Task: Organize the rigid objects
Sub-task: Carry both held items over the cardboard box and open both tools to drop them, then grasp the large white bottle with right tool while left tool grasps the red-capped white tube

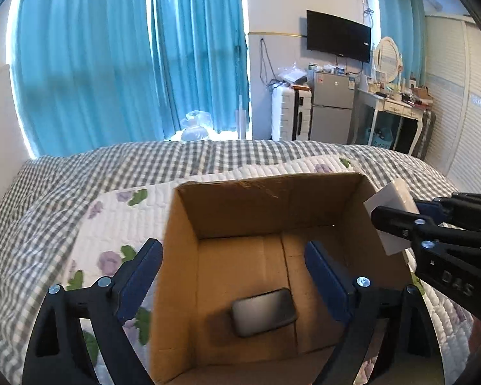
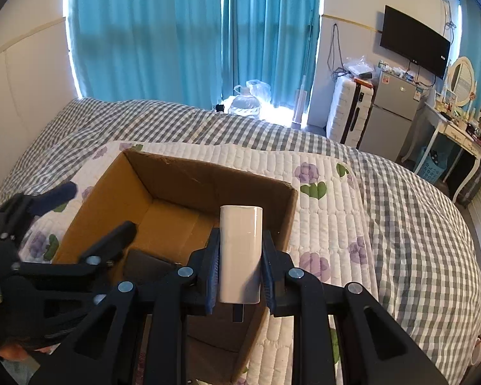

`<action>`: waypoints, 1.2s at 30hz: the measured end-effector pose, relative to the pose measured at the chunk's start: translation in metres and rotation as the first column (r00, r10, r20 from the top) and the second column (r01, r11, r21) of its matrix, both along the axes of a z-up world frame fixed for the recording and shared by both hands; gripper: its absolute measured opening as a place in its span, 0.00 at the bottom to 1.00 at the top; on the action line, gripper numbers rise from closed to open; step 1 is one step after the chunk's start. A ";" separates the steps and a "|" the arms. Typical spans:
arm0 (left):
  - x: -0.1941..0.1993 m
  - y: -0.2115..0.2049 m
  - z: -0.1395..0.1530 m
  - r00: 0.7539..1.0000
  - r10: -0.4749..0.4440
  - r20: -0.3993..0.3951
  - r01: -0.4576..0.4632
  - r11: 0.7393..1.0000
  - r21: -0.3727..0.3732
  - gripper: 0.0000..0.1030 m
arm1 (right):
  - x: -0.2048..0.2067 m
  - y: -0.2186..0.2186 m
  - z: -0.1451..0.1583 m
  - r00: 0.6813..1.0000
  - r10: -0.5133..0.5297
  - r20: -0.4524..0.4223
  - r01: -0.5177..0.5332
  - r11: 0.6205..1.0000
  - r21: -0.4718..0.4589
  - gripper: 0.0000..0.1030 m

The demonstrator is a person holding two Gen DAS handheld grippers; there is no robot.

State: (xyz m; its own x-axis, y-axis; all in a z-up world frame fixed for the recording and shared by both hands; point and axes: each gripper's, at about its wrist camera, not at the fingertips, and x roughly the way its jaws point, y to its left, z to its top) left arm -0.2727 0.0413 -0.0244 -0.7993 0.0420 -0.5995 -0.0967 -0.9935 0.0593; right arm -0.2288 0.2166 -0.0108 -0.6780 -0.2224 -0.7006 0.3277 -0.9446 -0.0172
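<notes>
A: We start at the right gripper [image 2: 240,269], and its blue pads [image 2: 213,269] are pressed to both sides of a white block [image 2: 240,250]. That block stands upright between them, its top end poking out past the fingertips.

B: From the left wrist view we see the same block [image 1: 388,207] held at the right rim of the box [image 1: 227,215], with the right gripper [image 1: 397,221] coming in from the side.

A: And our left gripper [image 1: 234,276]? Fingers spread wide, nothing between them. One pad [image 1: 141,276] sits outside the box's left wall, the other hangs over the box's inside.

B: Down on the box floor we have a dark phone [image 1: 264,311] lying flat, screen up, near the front.

A: In the right wrist view the block hangs over the near right corner of the box [image 2: 163,173], and the left gripper [image 2: 96,218] reaches in from the left.

B: We see the box resting on a white floral quilt [image 2: 324,211], which is spread over a grey checked bedcover [image 2: 417,224].

A: Behind it all, teal curtains [image 2: 182,32].
</notes>
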 end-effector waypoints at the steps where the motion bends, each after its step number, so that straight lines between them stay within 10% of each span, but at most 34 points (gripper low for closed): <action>1: 0.002 -0.003 0.002 1.000 0.005 -0.001 -0.005 1.000 -0.006 0.89 | -0.003 -0.001 -0.001 1.000 0.000 0.011 0.000 1.000 -0.001 0.21; 6: 0.018 -0.020 0.008 0.999 0.032 -0.014 -0.033 0.999 -0.032 0.89 | -0.014 -0.015 -0.019 0.998 0.019 0.058 -0.018 0.999 -0.030 0.22; 10: 0.041 -0.031 0.017 0.999 0.049 -0.011 -0.050 0.999 -0.021 0.89 | 0.003 -0.020 -0.014 0.999 -0.001 0.032 0.002 1.000 -0.028 0.64; 25: 0.168 -0.055 0.088 0.998 0.059 -0.019 -0.060 0.998 -0.017 1.00 | 0.166 -0.008 0.093 0.999 0.006 -0.044 -0.002 0.996 0.093 0.64; 36: 0.192 -0.064 -0.007 0.990 0.086 0.112 -0.085 0.996 -0.013 1.00 | 0.206 -0.030 -0.020 0.989 0.095 0.116 -0.102 0.993 0.061 0.64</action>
State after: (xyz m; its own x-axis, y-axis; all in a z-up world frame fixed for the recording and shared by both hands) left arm -0.0811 -0.0226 -0.0316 -0.7274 -0.0289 -0.6856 -0.0175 -0.9980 0.0607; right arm -0.0229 0.1861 -0.0313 -0.5710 -0.2344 -0.7868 0.4223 -0.9057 -0.0367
